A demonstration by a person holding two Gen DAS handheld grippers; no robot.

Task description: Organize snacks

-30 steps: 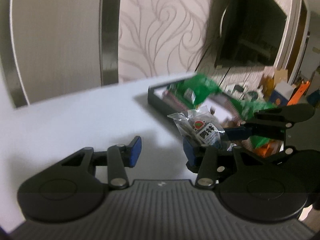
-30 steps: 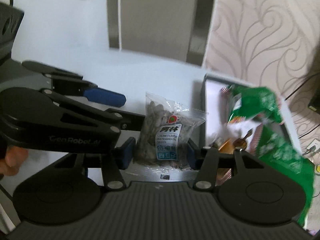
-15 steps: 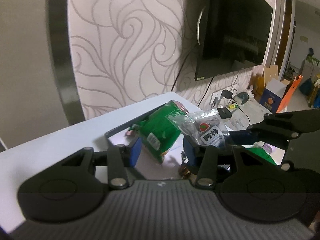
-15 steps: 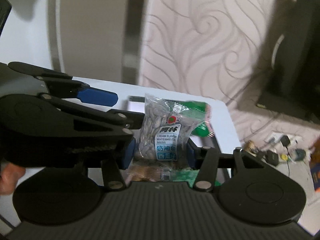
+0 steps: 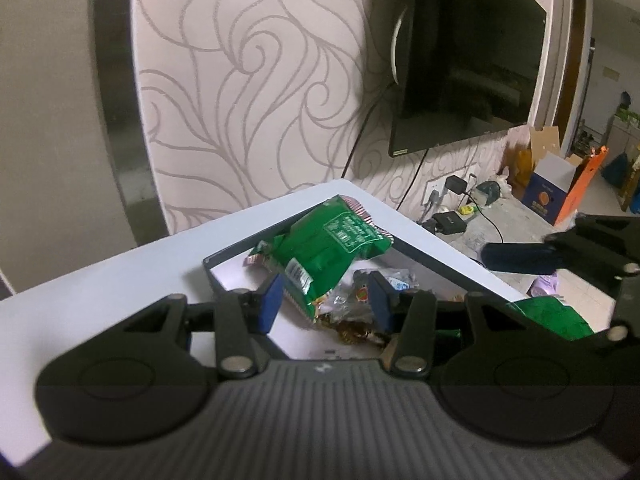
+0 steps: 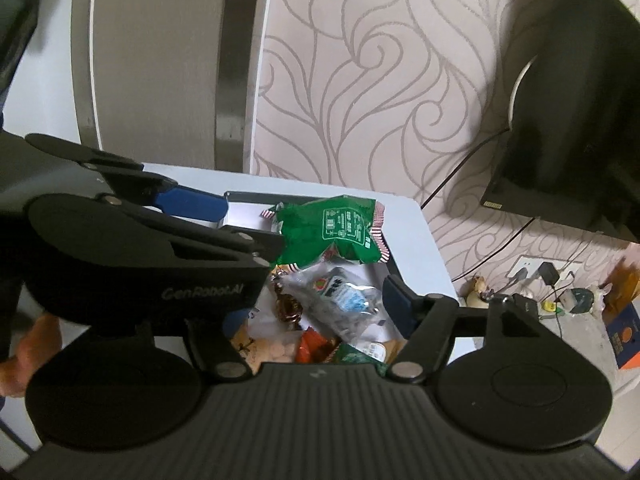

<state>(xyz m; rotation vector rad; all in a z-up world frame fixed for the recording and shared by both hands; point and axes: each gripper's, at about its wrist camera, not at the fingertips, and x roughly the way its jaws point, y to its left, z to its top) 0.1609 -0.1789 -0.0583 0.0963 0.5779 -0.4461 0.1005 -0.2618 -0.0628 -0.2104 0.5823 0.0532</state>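
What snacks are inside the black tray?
Inside the tray: a green packet, a clear seed packet, a shiny brown candy and orange wrappers. Whatever lies beneath them is covered.

Both wrist views look down, close, onto the tray [image 5: 224,258].

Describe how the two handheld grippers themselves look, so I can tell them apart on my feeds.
Both look alike: the left gripper and the right gripper have matte black linkage arms with silver pivot rivets, round black discs either side, a ribbed dark grey body and blue fingertip pads. Seen in the right wrist view, the left one's side bears grey "GenRobot.AI" lettering. No cables or sleeves show.
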